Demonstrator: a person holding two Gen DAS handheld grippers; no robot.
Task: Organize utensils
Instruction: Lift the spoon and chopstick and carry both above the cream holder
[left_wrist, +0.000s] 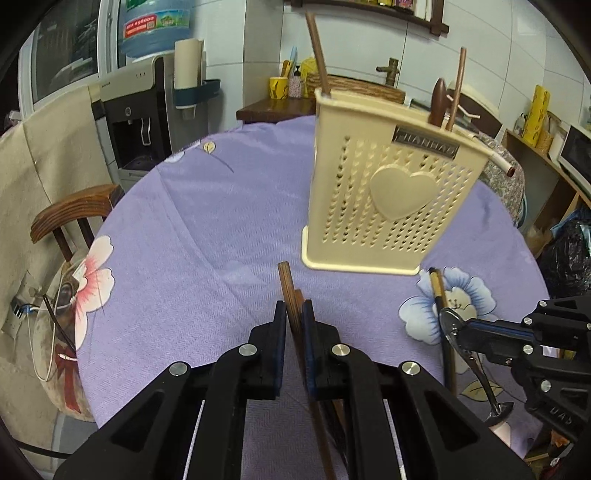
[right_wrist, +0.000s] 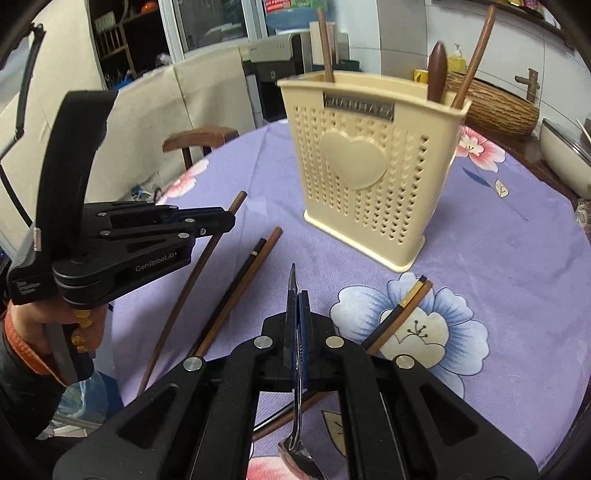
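Observation:
A cream perforated utensil holder (left_wrist: 384, 195) with a raised heart stands on the purple flowered tablecloth (left_wrist: 207, 229); it also shows in the right wrist view (right_wrist: 369, 173). Brown chopsticks and a dark wooden handle (right_wrist: 436, 70) stand in it. My left gripper (left_wrist: 294, 314) is shut on a brown chopstick (left_wrist: 286, 280), in front of the holder; the right wrist view shows the gripper (right_wrist: 221, 221) holding that chopstick (right_wrist: 184, 291). My right gripper (right_wrist: 297, 310) is shut on a metal spoon (right_wrist: 295, 369), handle forward, bowl below. It also shows in the left wrist view (left_wrist: 456, 328).
A pair of chopsticks (right_wrist: 240, 284) lies on the cloth left of my right gripper, another pair (right_wrist: 402, 310) lies on the blue flower to its right. A wooden chair (left_wrist: 74, 214) stands at the table's left edge. A water dispenser (left_wrist: 140, 110) stands behind.

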